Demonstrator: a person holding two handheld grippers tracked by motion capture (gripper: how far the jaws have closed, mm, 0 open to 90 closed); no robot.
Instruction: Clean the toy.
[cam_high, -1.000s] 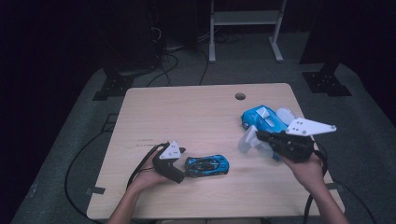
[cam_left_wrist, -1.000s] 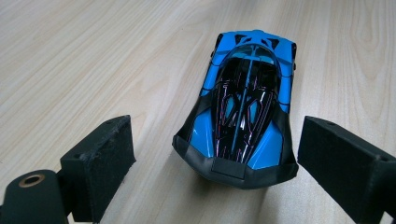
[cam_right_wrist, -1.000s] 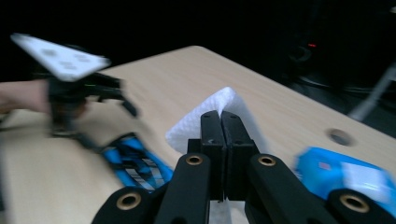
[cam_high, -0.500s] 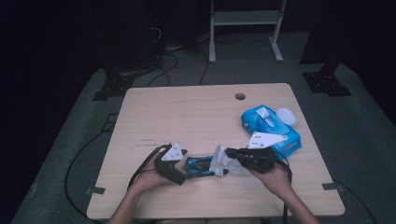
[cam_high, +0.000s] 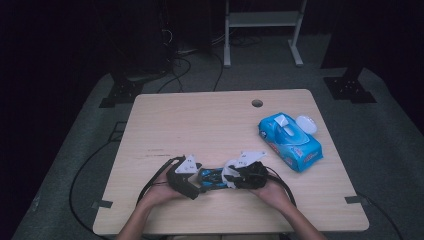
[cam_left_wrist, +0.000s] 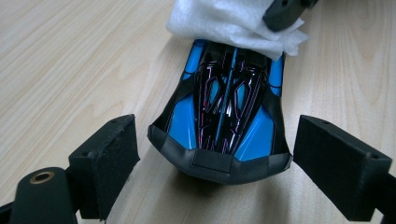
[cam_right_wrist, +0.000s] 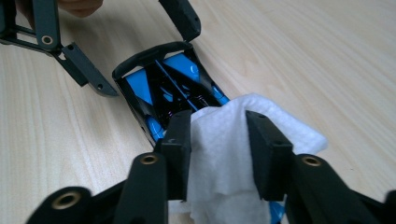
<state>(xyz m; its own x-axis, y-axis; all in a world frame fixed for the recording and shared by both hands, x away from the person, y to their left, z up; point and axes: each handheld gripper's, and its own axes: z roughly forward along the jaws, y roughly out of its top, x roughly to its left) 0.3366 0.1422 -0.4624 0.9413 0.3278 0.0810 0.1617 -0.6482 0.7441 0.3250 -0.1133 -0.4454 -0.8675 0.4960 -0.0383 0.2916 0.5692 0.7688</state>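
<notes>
Blue toy car (cam_left_wrist: 223, 112) on table (cam_high: 210, 120), left gripper (cam_left_wrist: 215, 163) jaws apart either side of it, not pressing, right gripper (cam_right_wrist: 218, 149) jaws just opening, white wipe (cam_right_wrist: 224, 154) between them on car's far end, wipe pack (cam_high: 290, 141) at right.

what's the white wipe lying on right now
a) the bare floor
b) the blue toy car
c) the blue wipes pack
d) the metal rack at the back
b: in the right gripper view the white wipe drapes over one end of the blue toy car, between the right gripper fingers; the wipes pack sits apart, farther right on the table.
</notes>
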